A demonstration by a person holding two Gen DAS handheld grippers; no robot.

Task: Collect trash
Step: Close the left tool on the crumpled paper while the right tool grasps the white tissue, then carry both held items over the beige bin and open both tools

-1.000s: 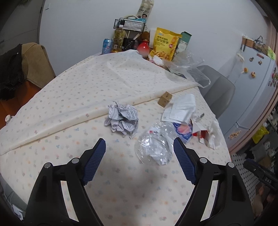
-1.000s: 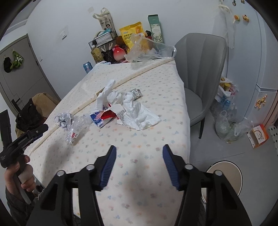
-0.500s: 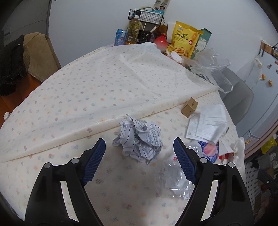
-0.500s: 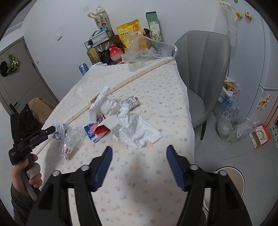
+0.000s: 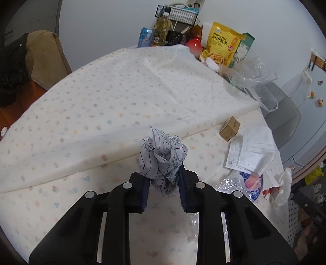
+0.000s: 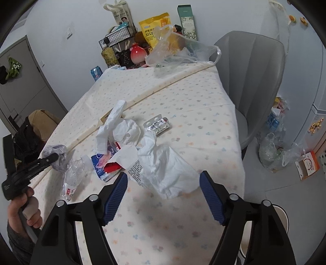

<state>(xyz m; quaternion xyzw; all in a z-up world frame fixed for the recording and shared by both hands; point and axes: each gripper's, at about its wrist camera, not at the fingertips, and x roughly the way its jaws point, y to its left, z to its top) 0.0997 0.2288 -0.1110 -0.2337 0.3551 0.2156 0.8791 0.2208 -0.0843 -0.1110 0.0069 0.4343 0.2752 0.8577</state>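
Observation:
My left gripper (image 5: pixel 163 183) is shut on a crumpled printed paper ball (image 5: pixel 162 152), at the table surface. The ball and that gripper also show at the left of the right wrist view (image 6: pixel 58 157). My right gripper (image 6: pixel 163 195) is open and empty, just above a white plastic wrapper (image 6: pixel 165 169). Other trash lies on the floral tablecloth (image 6: pixel 183 126): a crushed clear bottle (image 6: pixel 73 177), a blue and red packet (image 6: pixel 104 165), white face masks (image 5: pixel 252 152), a blister pack (image 6: pixel 158 124) and a small brown box (image 5: pixel 230 128).
Snack bags, bottles, a can and a wire basket (image 5: pixel 175 14) stand at the table's far end by a clear plastic bag (image 6: pixel 179 53). A grey chair (image 6: pixel 254 77) is at the right. A white bin (image 6: pixel 279 220) and a trash bag (image 6: pixel 275 152) are on the floor.
My left gripper moved forward over the paper ball and closed on it. My right gripper moved closer to the white wrapper and stayed open.

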